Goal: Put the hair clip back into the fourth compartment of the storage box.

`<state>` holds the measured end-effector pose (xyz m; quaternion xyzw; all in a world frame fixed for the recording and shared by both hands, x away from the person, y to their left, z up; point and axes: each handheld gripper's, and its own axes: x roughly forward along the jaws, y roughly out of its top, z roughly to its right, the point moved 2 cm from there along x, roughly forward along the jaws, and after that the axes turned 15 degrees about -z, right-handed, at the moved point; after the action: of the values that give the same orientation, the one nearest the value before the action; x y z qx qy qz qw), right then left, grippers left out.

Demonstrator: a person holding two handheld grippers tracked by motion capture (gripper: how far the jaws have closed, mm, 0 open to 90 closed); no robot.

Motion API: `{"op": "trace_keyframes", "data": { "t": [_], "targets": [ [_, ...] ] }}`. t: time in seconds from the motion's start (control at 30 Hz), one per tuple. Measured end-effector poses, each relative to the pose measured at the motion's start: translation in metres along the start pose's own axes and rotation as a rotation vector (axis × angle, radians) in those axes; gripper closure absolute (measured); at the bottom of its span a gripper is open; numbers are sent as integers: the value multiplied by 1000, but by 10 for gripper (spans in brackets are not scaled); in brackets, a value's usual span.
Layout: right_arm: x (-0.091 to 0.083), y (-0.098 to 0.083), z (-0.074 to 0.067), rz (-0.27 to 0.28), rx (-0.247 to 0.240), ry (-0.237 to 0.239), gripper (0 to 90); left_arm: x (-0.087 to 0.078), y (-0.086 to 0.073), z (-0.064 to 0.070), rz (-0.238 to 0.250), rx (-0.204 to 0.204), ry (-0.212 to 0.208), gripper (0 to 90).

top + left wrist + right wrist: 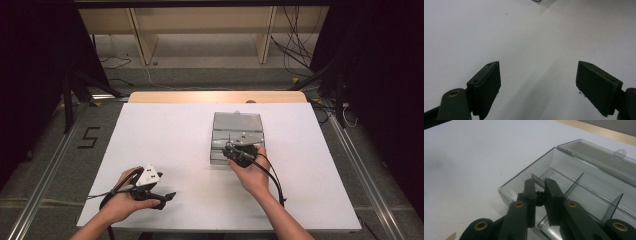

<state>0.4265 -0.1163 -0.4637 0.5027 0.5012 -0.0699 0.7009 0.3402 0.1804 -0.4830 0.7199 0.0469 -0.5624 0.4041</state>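
Two grippers: one busy, one parked
Right gripper: fingers clenched on a small black ribbed part, maybe a spring or threaded bit, too small to call
Where it's held: right over the near compartment of the clear plastic organizer box, looks like it's about to be dropped in
Box: lid flipped fully back so the divided compartments are reachable; sits mid-desk, right of centre
Left gripper: fingers released, wide apart, nothing between them
Why it's there: resting low on the white desk, well clear of the box, so it stays out of the way
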Motion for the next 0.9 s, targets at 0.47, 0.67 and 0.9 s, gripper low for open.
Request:
{"op": "trace_keyframes", "data": {
  "t": [0.47, 0.67, 0.9],
  "targets": [
    [5, 3, 2, -28, 8, 5, 808, 1, 0, 0, -2, 4, 0, 199],
    [6, 7, 3, -40, 2, 1, 807, 1, 0, 0, -3, 4, -1, 199],
    [7, 10, 5, -59, 3, -3, 808, 1, 0, 0, -3, 4, -1, 199]
  ]
}}
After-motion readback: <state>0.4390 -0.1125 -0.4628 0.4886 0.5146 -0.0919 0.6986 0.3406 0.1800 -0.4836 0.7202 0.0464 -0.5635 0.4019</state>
